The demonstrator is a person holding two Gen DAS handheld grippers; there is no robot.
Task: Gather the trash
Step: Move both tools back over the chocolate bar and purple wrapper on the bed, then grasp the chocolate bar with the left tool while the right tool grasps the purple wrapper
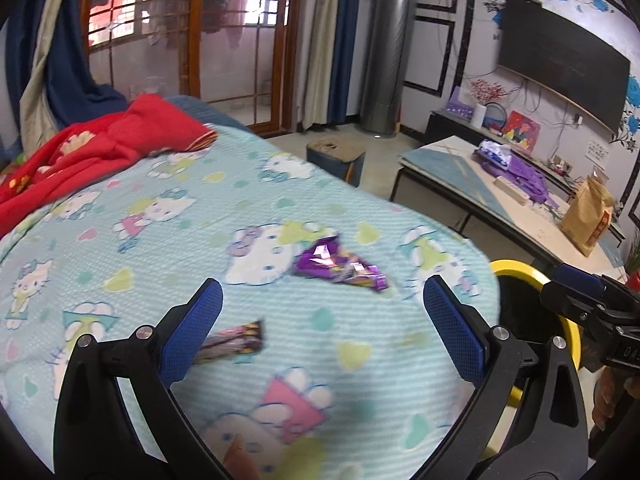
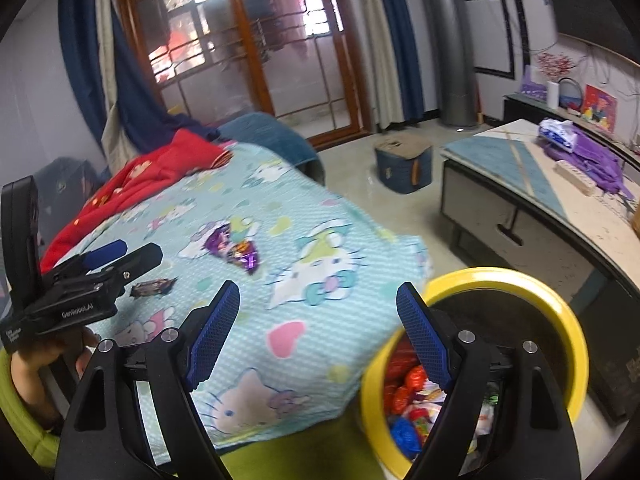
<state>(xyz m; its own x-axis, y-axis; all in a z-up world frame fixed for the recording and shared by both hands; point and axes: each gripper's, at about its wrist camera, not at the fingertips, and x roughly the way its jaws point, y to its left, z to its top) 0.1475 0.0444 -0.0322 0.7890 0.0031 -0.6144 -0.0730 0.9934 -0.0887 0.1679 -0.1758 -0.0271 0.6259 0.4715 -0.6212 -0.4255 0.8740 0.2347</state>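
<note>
- Both tongs, left gripper (image 1: 322, 316) and right gripper (image 2: 318, 322), gape wide, holding nothing.
- Purple wrapper (image 1: 340, 265), frame centre: probably light, crinkly, slippery; pinch its raised fold.

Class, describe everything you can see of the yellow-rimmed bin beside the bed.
The bin is round, with a broad glossy yellow rim and a dark inner wall, plastic by its look. It stands upright and open, with no lid, off the corner of the cartoon-cat bedspread. Crumpled wrappers, red, blue and white, lie piled inside. The right gripper hangs open above its near rim, not touching it.
</note>
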